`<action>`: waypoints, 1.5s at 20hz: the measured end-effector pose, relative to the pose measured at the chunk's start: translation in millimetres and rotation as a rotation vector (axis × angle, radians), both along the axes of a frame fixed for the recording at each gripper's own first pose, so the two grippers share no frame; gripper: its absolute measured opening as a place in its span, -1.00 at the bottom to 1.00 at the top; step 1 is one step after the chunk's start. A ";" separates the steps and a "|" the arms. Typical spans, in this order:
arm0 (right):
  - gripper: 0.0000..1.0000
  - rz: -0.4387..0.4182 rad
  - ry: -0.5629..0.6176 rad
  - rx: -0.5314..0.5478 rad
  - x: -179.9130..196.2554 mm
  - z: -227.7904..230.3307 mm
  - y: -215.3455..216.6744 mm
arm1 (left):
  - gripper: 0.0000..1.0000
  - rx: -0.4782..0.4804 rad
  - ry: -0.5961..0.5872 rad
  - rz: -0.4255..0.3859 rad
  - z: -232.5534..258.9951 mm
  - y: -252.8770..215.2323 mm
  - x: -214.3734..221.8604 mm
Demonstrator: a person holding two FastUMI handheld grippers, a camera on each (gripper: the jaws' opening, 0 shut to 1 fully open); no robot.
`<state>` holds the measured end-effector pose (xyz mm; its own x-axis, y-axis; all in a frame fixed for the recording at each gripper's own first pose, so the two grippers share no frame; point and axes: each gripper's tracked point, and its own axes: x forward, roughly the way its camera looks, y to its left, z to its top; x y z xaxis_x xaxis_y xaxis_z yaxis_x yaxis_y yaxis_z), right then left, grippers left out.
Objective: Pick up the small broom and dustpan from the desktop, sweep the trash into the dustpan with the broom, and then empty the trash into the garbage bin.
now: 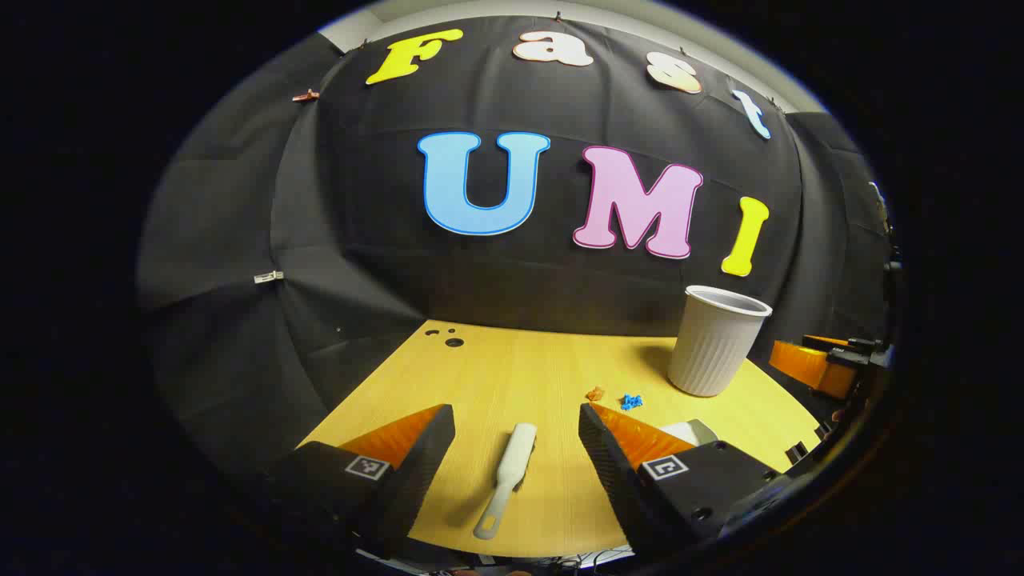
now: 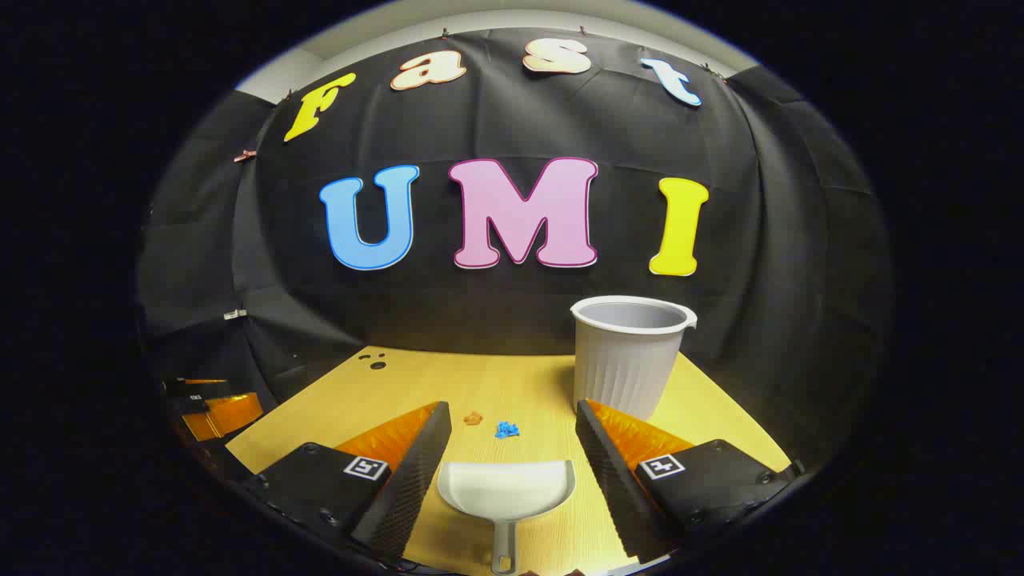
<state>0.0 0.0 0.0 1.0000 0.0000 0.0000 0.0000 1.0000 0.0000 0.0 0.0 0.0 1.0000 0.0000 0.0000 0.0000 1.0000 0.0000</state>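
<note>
On a yellow wooden surface (image 1: 512, 376) inside the booth, a small white broom (image 1: 507, 478) lies flat, its handle pointing toward the near edge. Seen in the left gripper view, the left tongs (image 1: 516, 428) hang over it with their two fingers spread wide apart, one on each side of the broom and touching nothing. Farther off sit two scraps of trash, an orange scrap (image 1: 594, 394) and a blue scrap (image 1: 632, 401), just beside each other. Beyond them to the right stands a ribbed white garbage bin (image 1: 714, 342), upright and open at the top.

In the right gripper view, the right tongs (image 2: 514, 428) are likewise wide apart, straddling a white dustpan (image 2: 507, 490) that lies on the surface with its handle toward the near edge. The trash sits just past the dustpan's open mouth, and the bin stands far right of it.
</note>
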 end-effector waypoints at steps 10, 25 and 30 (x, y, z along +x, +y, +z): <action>0.95 0.049 0.052 -0.012 -0.6 -16.5 16.4 | 0.96 0.018 0.051 -0.034 -15.0 1.2 8.4; 0.95 0.055 0.165 0.003 18.1 -52.8 8.5 | 0.97 -0.033 0.374 -0.044 -103.4 22.2 52.3; 0.95 0.055 0.220 0.018 30.8 -73.5 2.1 | 0.89 -0.029 0.517 -0.077 -135.9 21.7 81.4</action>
